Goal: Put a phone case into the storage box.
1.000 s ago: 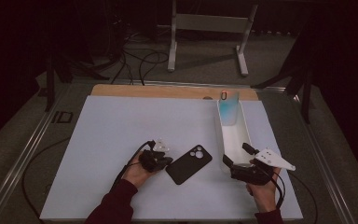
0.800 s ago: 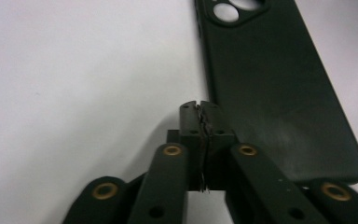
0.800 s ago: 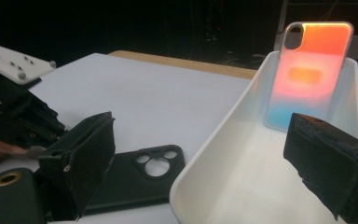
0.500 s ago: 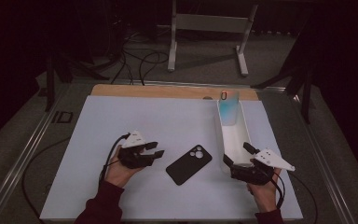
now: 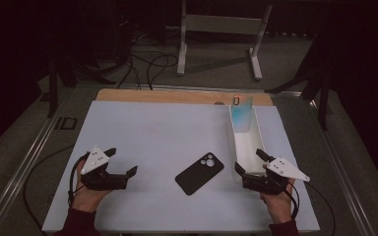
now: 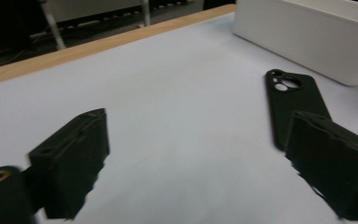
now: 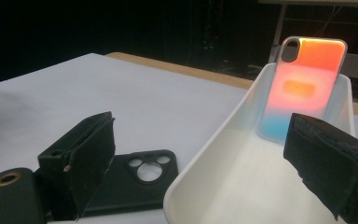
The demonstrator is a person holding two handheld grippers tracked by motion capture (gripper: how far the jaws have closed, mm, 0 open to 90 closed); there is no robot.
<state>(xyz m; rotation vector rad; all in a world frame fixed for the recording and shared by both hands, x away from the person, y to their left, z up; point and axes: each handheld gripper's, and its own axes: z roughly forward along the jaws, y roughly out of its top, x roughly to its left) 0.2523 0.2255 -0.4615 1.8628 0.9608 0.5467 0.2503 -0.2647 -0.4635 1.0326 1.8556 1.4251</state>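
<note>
A black phone case (image 5: 199, 173) lies flat, camera cutout up, in the middle of the white mat (image 5: 167, 132). My left gripper (image 5: 123, 161) sits well to its left, open; its jaws have just been opening and nothing is between them. In the left gripper view the black case (image 6: 293, 98) lies ahead beside the right jaw of the left gripper (image 6: 198, 126). My right gripper (image 5: 248, 161) stands open at the near end of the long white tray (image 5: 246, 147). An iridescent orange-and-blue phone case (image 7: 303, 88) leans upright at the tray's (image 7: 223, 177) far end.
A wooden strip (image 5: 177, 96) runs along the mat's far edge. Behind the table stands a metal frame (image 5: 221, 29), with cables (image 5: 147, 69) on the dark floor. A cable trails from the left hand along the mat's left side.
My left gripper has drawn away leftward from the black phone case, risen a little, and its jaws have gone from shut to wide apart. The case and the right gripper have stayed put.
</note>
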